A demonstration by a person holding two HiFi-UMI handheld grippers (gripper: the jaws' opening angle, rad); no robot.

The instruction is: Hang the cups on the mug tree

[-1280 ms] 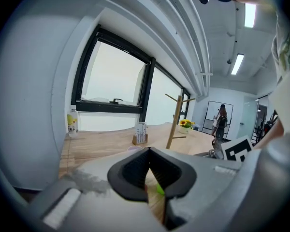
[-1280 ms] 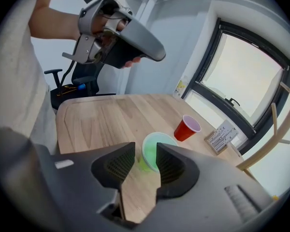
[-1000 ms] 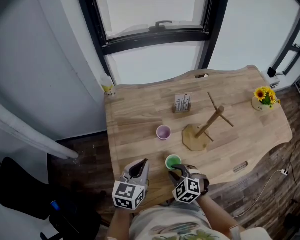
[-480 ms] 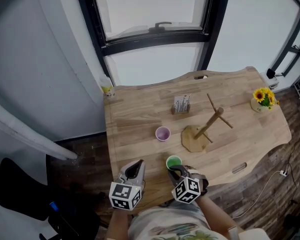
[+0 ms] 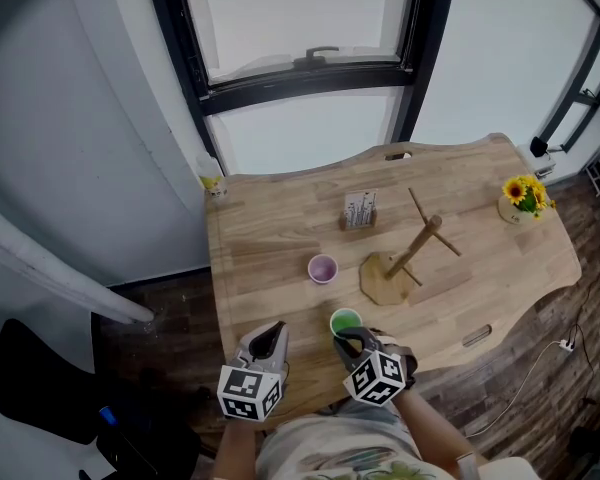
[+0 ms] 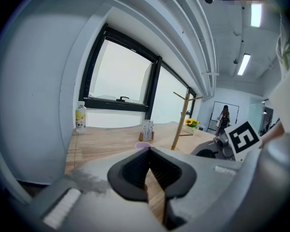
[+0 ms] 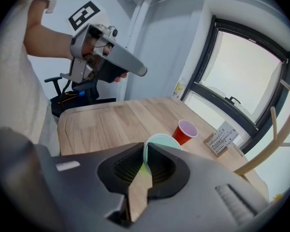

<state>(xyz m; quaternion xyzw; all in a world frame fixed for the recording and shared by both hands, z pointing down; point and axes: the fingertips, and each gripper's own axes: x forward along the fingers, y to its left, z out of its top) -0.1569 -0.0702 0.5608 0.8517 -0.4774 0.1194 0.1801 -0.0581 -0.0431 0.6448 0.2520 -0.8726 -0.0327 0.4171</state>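
A green cup (image 5: 345, 320) sits near the table's front edge, and my right gripper (image 5: 350, 339) is shut on its near rim. In the right gripper view the cup's thin rim (image 7: 159, 140) stands pinched between the pads; these jaws have just been closing. A purple-lined red cup (image 5: 322, 268) stands upright further in, left of the wooden mug tree (image 5: 410, 258), whose pegs are bare. My left gripper (image 5: 268, 340) hovers at the front left edge, shut with nothing in it; its view shows the red cup (image 6: 144, 145) and the tree (image 6: 181, 124) ahead.
The wooden table (image 5: 270, 238) also carries a card holder (image 5: 360, 209) at the back, a sunflower pot (image 5: 523, 196) at the right end, a small bottle (image 5: 212, 181) at the back left corner and a metal piece (image 5: 480, 335) by the front edge. A window lies behind.
My right gripper's jaws have closed on the green cup's rim and the gripper has risen a little. The left gripper has hardly moved.
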